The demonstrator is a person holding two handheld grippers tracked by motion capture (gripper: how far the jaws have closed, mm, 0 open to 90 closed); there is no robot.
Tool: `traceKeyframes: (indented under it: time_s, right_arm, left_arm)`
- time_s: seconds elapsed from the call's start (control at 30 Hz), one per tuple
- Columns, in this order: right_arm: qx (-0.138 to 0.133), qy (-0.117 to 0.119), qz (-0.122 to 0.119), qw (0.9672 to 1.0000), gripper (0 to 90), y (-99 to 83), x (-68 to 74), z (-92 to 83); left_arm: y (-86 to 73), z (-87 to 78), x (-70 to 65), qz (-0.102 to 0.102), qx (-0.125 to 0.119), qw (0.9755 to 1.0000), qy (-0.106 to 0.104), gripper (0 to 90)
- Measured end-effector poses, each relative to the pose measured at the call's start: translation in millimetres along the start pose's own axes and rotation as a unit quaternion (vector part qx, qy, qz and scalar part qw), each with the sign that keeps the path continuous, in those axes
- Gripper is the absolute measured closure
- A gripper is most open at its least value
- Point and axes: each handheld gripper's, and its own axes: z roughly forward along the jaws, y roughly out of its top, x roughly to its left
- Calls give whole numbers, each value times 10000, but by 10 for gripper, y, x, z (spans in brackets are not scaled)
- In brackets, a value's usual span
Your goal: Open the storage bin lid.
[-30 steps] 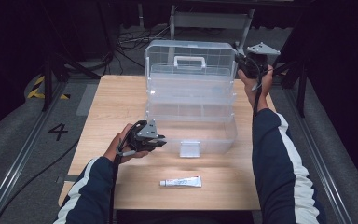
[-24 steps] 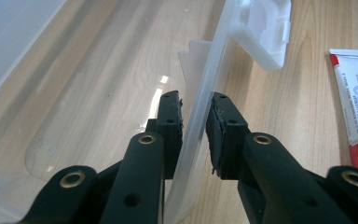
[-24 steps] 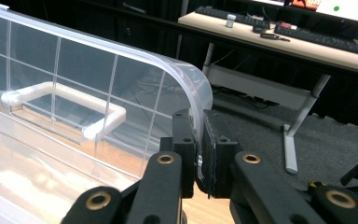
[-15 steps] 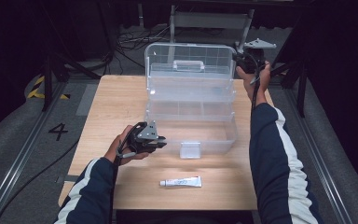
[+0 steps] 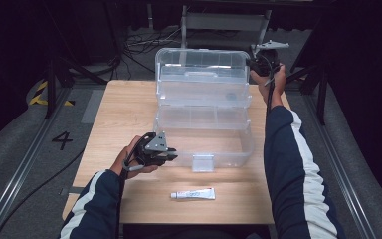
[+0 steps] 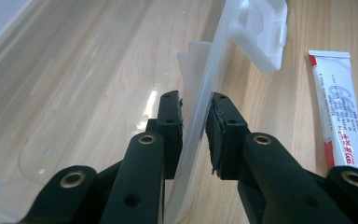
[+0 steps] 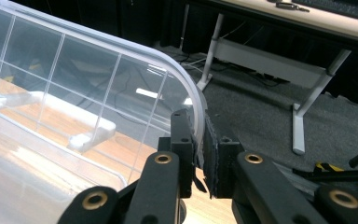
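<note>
Overhead and claw views. A clear plastic storage box (image 5: pixel 204 134) stands on the light wooden table (image 5: pixel 114 114), its hinged transparent lid (image 5: pixel 201 74) raised upright at the far side. I have my left claw (image 6: pixel 196 135) clamped on the box's near front wall at its left end, the thin wall pinched between both pads. I have my right claw (image 7: pixel 199 149) nipping the curved upper corner rim of the lid, jaws nearly closed on it. A white tube with red print (image 5: pixel 193 194) lies on the table in front of the box, apart from it.
</note>
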Motion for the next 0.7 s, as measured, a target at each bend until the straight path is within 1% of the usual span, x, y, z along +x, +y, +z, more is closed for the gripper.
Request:
traceKeyframes:
  time_s: [0.1,0.3,0.37,0.43,0.47,0.5,0.63,0.7]
  right_arm:
    - [93,-3,-18,10000,829,-14,-10,58]
    - [291,42,-59,9996,824,-8,-37,183]
    - [372,74,-32,9993,822,-16,-57,231]
    - [387,80,-25,9992,821,-24,-63,253]
    - [395,94,-60,9992,818,-38,-68,282]
    - [427,108,-110,9990,815,-59,-83,320]
    - [493,175,-46,9986,815,-93,-112,398]
    - [567,193,-88,9982,811,-98,-120,445]
  left_arm:
    - [-11,4,2,-19,-22,10000,-47,761]
    - [-23,13,10,-60,-63,9999,-77,758]
    - [-26,17,16,-80,-78,9999,-88,755]
    - [-24,16,16,-82,-65,9999,-89,753]
    - [-24,21,12,-110,-93,9998,-99,753]
    - [-22,20,13,-95,-78,9999,-95,753]
    - [-23,21,14,-85,-81,9999,-87,753]
    - [-23,20,16,-75,-81,9999,-93,753]
